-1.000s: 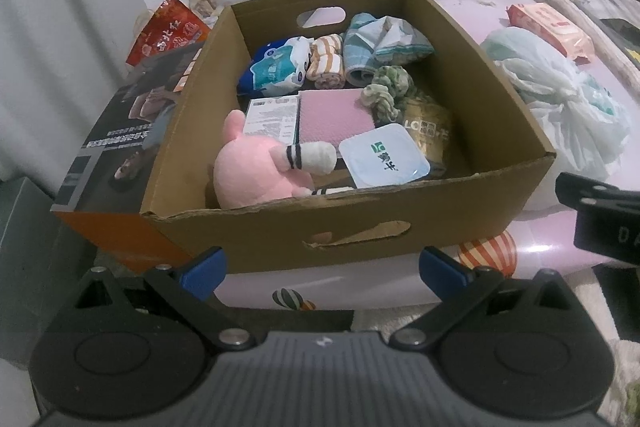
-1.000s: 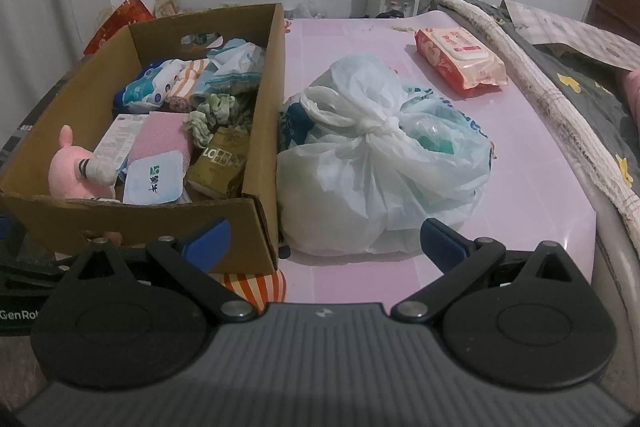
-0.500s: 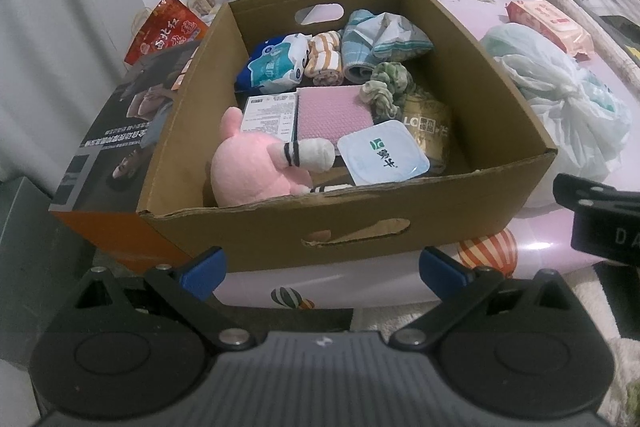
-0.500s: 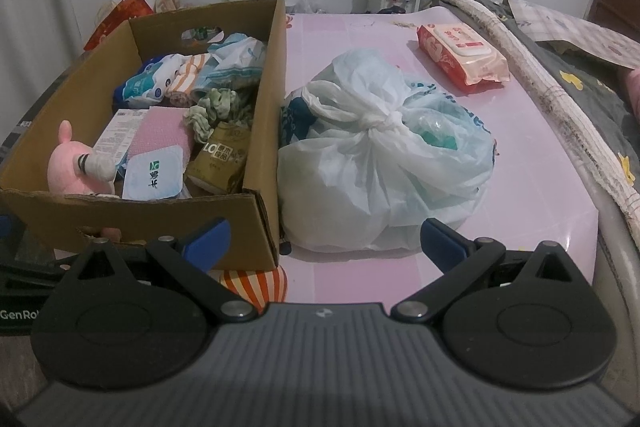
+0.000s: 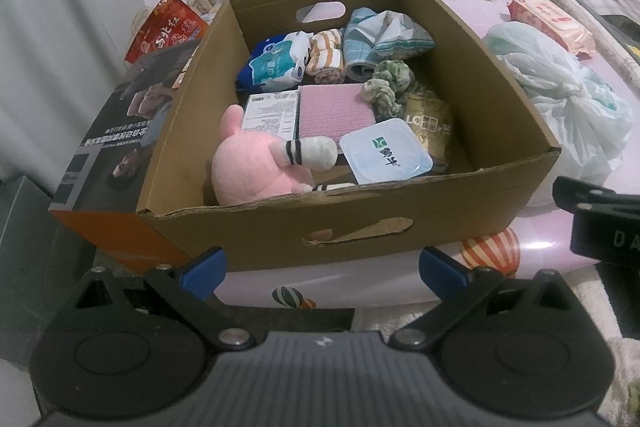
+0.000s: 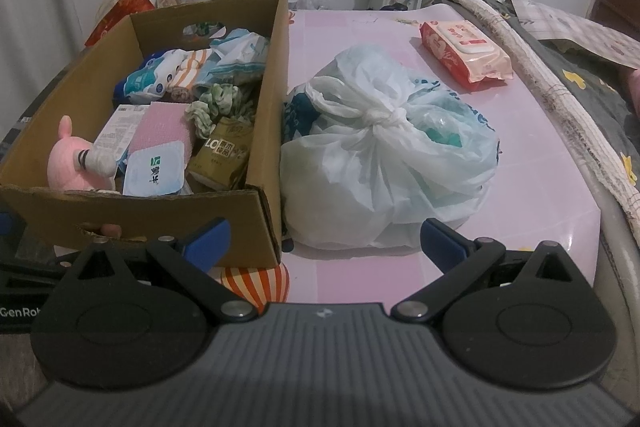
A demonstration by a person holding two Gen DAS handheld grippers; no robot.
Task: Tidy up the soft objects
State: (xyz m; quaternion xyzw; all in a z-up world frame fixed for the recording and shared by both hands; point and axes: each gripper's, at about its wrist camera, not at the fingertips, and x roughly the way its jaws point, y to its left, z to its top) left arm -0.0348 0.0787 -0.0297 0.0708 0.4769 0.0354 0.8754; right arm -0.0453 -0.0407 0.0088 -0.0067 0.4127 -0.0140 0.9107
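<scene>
While I'm hovering both claws short of the table edge, my left gripper is sitting with its blue tips spread wide and nothing between them; my right gripper is likewise gaping and empty. The left one is facing the near wall of the cardboard box, the right one is facing the knotted white plastic bag.

Inside the box, nearest me, the pink plush toy is lying in the near-left corner, its striped limb resting beside the white tub lid. Just behind them the pink pad is lying flat next to a printed carton, with a gold pouch to the right. Further in, the green knotted cloth is sitting mid-box. Along the far wall a blue-white tissue pack, an orange-striped rolled towel and a teal folded towel are lining up.

The bag is touching the box's right wall on the pink table. Well beyond it, a red wet-wipes pack is lying alone.
</scene>
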